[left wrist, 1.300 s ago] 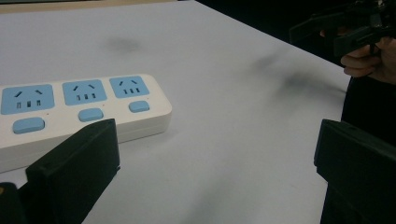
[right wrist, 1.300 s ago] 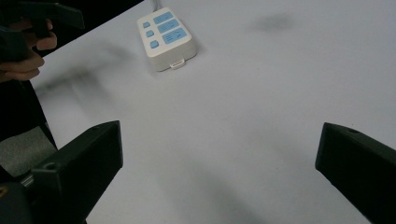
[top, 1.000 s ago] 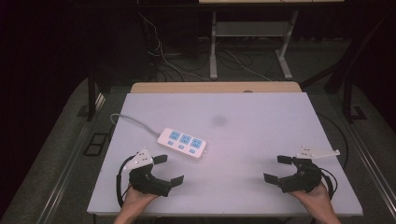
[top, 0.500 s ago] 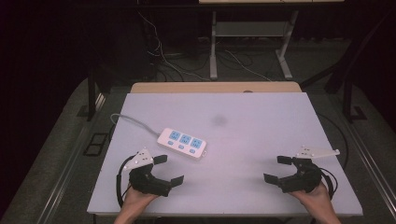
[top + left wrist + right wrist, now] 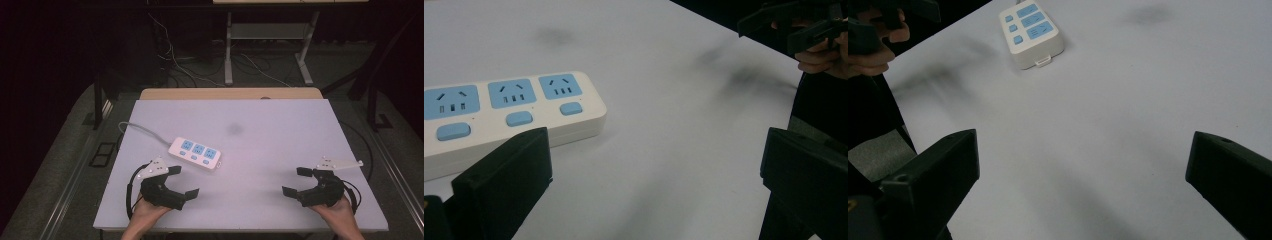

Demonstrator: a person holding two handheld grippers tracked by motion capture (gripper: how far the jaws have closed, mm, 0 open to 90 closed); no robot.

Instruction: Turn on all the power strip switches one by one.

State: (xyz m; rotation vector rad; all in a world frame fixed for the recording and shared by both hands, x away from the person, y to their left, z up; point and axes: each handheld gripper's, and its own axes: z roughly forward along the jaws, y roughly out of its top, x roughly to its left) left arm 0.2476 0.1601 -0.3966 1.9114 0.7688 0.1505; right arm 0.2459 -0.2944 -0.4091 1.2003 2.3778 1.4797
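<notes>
Lying at about one o'clock from the left gripper (image 5: 177,182), the white power strip (image 5: 195,153) runs its long axis ten to four across the table (image 5: 280,150). Both grippers gape wide and empty; the right gripper (image 5: 298,182) sits well apart, so the left is nearer.

No readable text anywhere. The power strip (image 5: 499,117) carries no brand, label or number, just blank blue socket faces and blue buttons. White table (image 5: 280,150) is unmarked, and the gripper bodies carry no lettering.
</notes>
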